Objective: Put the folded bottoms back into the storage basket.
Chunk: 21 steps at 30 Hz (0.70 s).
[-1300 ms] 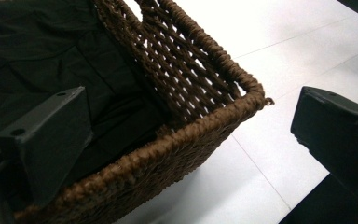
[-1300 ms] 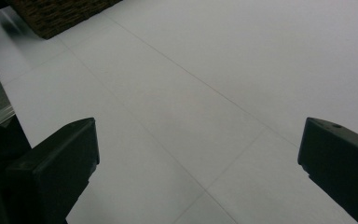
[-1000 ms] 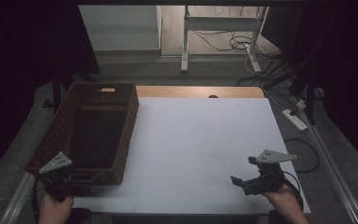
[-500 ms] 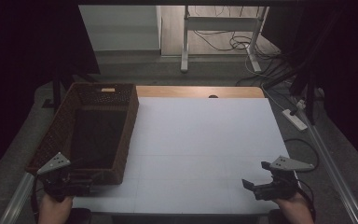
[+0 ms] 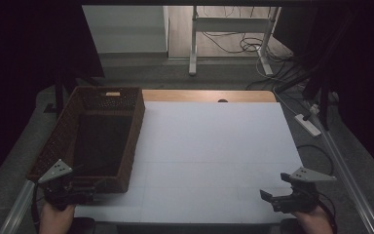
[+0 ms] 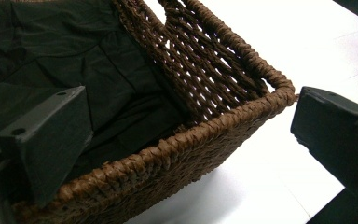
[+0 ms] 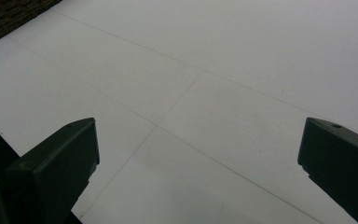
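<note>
A brown wicker basket (image 5: 137, 127) with a dark cloth lining stands on the left of the white tabletop (image 5: 214, 151). My left gripper (image 5: 85, 190) sits at the basket's near right corner. In the left gripper view, that gripper (image 6: 189, 98) is open, its jaws set wide either side of the woven rim (image 6: 242, 114), with nothing gripped. My right gripper (image 5: 270, 197) hovers low at the near right of the table. Seen in the right gripper view, the right gripper (image 7: 200, 126) is open over bare white board (image 7: 214, 70).
A wooden strip (image 5: 209, 95) runs along the table's far edge. A white power strip (image 5: 308, 124) and cables lie on the floor to the right. Metal desk legs (image 5: 193, 44) stand beyond the table. A corner of the basket (image 7: 9, 14) shows in the right gripper view.
My right gripper has drawn back toward the near right corner of the table. The left gripper has stayed at the basket's corner.
</note>
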Motion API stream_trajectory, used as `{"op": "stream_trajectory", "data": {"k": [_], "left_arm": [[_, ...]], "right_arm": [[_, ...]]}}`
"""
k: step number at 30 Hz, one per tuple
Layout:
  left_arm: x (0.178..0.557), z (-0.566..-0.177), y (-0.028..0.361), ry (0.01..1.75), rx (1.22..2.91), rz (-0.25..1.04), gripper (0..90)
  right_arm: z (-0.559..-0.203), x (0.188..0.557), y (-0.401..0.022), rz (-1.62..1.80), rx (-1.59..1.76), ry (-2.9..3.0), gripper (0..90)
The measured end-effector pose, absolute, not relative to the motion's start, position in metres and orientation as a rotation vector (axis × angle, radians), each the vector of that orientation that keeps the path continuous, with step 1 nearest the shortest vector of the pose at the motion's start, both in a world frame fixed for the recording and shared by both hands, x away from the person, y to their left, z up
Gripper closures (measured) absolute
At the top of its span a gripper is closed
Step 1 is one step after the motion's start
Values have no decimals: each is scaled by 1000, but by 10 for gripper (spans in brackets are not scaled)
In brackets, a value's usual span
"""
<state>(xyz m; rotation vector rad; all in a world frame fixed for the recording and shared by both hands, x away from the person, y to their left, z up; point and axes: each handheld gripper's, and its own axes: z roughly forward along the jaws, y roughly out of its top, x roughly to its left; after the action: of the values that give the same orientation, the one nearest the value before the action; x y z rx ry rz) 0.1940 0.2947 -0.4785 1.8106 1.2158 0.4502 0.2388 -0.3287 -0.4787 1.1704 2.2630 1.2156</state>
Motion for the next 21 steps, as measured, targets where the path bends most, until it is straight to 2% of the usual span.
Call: {"op": "stream_trajectory", "data": {"k": [21], "left_arm": [[194,-480,297,1214,1788,459,0]], "right_arm": [[-478,228,-341,1204,1203,2222,0]]}}
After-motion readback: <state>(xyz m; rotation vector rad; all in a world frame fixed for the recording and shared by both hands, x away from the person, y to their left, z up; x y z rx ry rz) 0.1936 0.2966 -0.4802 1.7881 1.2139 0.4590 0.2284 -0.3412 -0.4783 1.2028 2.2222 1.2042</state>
